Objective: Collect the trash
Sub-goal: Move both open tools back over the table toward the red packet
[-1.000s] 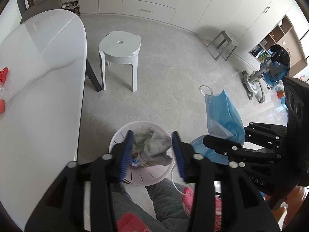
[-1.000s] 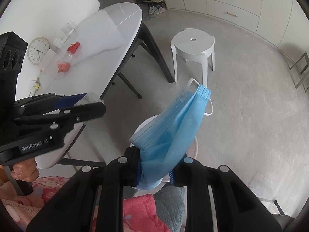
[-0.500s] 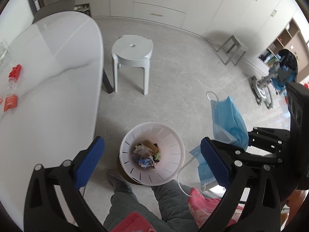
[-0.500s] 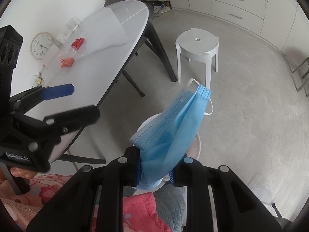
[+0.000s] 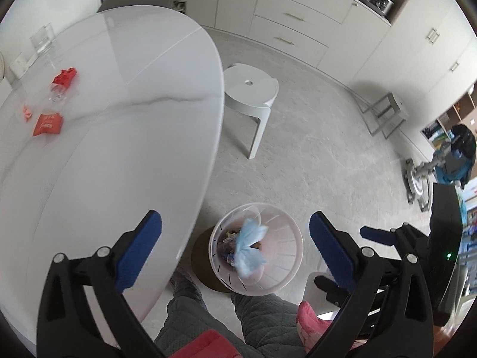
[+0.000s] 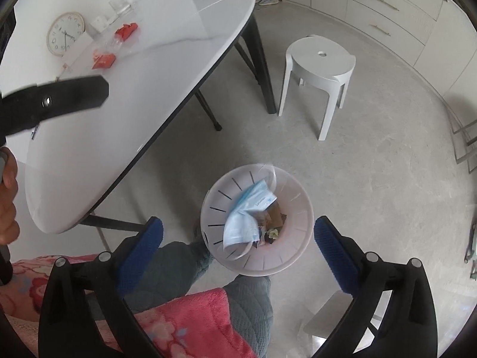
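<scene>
A pale pink slotted trash bin [image 5: 286, 256] [image 6: 298, 256] stands on the floor beside the table. A blue face mask [image 5: 249, 246] [image 6: 244, 220] lies in it, blurred, on top of other trash. My left gripper [image 5: 235, 253] is open and empty above the bin. My right gripper [image 6: 238, 250] is open and empty above the bin; it also shows at the right in the left wrist view [image 5: 375, 234]. Red wrappers [image 5: 47, 123] [image 6: 103, 59] and a clear plastic bottle with a red label [image 5: 62, 85] lie on the white table [image 5: 125, 137] [image 6: 143, 89].
A white plastic stool [image 5: 252, 95] [image 6: 320, 65] stands on the floor past the bin. A wall clock [image 6: 65, 33] leans at the table's far side. The person's legs [image 5: 208, 322] are under the grippers. Cabinets [image 5: 292, 21] line the far wall.
My right gripper opened and let go of the blue mask, which dropped into the bin. My left gripper opened wide earlier and both grippers rose away from the bin.
</scene>
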{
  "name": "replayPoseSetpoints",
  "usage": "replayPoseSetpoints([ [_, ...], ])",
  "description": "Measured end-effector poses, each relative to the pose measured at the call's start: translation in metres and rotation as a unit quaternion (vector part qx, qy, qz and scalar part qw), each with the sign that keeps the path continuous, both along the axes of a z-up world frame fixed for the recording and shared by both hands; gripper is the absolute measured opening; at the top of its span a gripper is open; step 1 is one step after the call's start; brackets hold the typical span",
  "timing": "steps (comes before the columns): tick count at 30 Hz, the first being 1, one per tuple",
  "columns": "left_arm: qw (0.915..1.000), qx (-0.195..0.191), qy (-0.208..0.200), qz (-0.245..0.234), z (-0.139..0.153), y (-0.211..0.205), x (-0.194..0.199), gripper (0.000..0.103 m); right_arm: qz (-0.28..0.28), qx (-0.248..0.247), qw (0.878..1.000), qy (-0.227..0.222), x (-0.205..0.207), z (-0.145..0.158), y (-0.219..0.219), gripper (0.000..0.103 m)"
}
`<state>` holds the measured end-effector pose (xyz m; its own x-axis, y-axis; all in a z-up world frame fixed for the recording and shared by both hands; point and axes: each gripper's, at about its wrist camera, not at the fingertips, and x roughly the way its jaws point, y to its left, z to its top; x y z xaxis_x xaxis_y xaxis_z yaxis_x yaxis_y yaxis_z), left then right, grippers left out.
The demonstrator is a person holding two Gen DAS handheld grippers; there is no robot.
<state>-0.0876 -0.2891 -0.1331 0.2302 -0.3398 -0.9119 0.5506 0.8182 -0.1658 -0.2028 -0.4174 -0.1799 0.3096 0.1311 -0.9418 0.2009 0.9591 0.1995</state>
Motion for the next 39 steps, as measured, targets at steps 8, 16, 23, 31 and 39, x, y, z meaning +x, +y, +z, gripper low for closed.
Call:
replayPoseSetpoints([
  [8,0.9991,-0.011,-0.004,0.040,0.000,0.027,0.015,0.095,0.010,0.022,0.999,-0.026,0.020,0.011,0.008,0.101],
  [16,0.9932,0.000,-0.012,0.116,0.001,0.083,0.057,0.095,0.059,-0.006,0.997,-0.047,0.072,0.029,0.035,0.101],
  [23,0.9776,0.015,-0.036,0.207,-0.006,0.149,0.119,0.095,0.108,-0.010,0.992,-0.069,0.143,0.039,0.075,0.101],
  [31,0.9473,0.008,-0.031,0.319,-0.031,0.202,0.206,0.095,0.119,-0.032,0.988,-0.097,0.237,0.048,0.105,0.101],
  [39,0.9108,0.002,0.017,0.413,-0.073,0.221,0.267,0.095,0.122,-0.032,0.986,-0.108,0.321,0.040,0.127,0.101],
])
